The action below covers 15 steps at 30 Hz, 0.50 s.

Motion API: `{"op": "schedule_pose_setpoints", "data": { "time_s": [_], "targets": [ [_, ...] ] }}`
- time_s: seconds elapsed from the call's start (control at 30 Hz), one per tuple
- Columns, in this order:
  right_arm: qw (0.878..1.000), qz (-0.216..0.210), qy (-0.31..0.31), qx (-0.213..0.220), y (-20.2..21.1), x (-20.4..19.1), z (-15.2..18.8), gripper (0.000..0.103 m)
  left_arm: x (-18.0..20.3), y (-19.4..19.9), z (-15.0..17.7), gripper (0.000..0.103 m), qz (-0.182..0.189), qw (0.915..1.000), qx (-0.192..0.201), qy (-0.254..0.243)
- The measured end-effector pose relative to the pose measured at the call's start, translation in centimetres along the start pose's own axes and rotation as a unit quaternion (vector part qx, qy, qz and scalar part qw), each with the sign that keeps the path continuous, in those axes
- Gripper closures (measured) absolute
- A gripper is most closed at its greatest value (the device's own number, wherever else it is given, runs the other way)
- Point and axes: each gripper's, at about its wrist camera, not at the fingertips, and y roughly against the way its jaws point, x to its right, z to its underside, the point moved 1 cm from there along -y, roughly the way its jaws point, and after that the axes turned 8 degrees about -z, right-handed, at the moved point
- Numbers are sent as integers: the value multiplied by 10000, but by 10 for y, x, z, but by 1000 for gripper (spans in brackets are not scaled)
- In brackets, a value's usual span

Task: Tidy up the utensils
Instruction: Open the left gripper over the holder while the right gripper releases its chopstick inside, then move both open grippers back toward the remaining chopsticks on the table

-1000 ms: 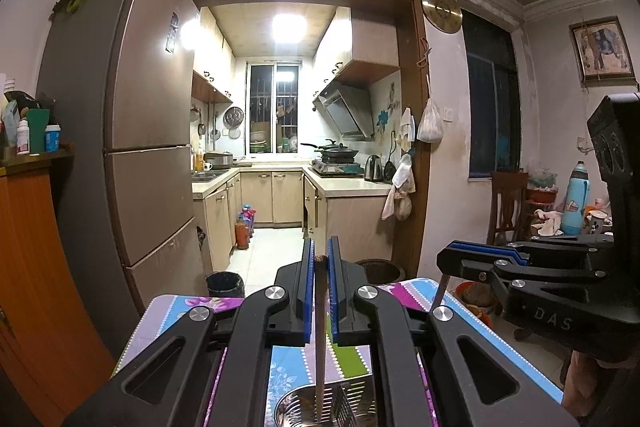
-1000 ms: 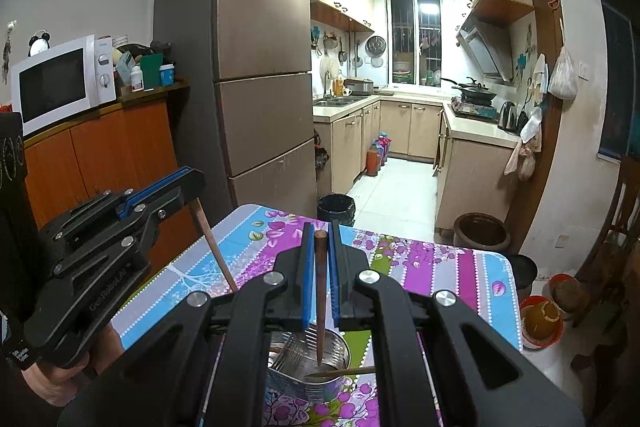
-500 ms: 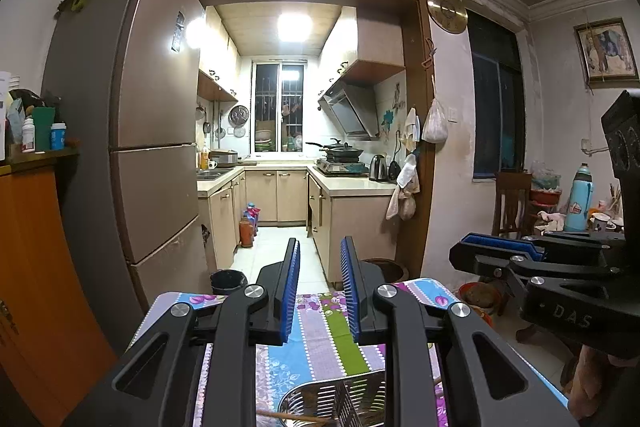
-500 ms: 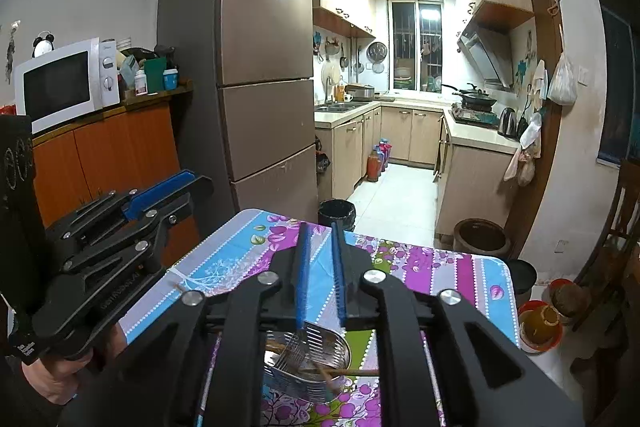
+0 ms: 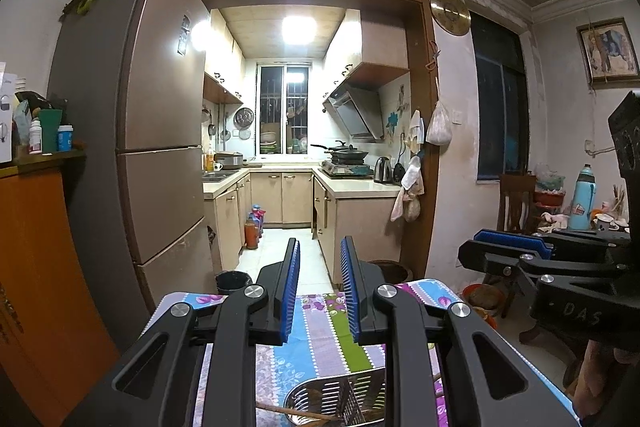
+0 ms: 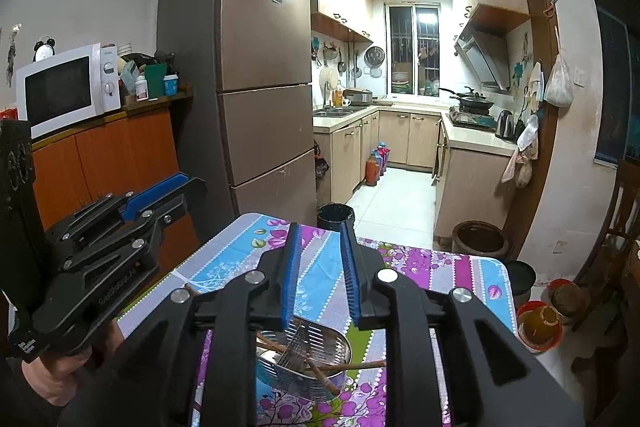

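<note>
Just below right tongs point(image 6: 320, 277): chopsticks point(image 6: 320, 373)

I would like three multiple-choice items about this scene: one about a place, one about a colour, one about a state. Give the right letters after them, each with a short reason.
1. Where do the chopsticks lie?
A. in the metal holder
B. on the floor
C. on the microwave

2. What colour are the pads of the right gripper?
A. red
B. blue
C. yellow

3. In what state is the left gripper?
A. shut on a chopstick
B. shut on a spoon
C. open, holding nothing

Key:
1 A: the brown sticks rest across the holder on the table.
2 B: both pads show blue in the right wrist view.
3 C: the jaws stand apart with only tablecloth seen between them; both grippers' jaws have just been opening.
</note>
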Motion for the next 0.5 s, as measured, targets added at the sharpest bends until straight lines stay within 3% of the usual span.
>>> {"op": "schedule_pose_setpoints", "data": {
  "time_s": [0.33,0.47,0.5],
  "targets": [
    [10000,-36,26,9,3,-5,0,74,-2,-1,0,81,0,10000,-28,13],
    [9999,36,56,112,13,-10,3,41,-5,8,1,59,19,10000,40,84],
    [9998,52,82,163,20,-13,4,40,-7,17,3,53,54,9999,62,131]
  ]
}}
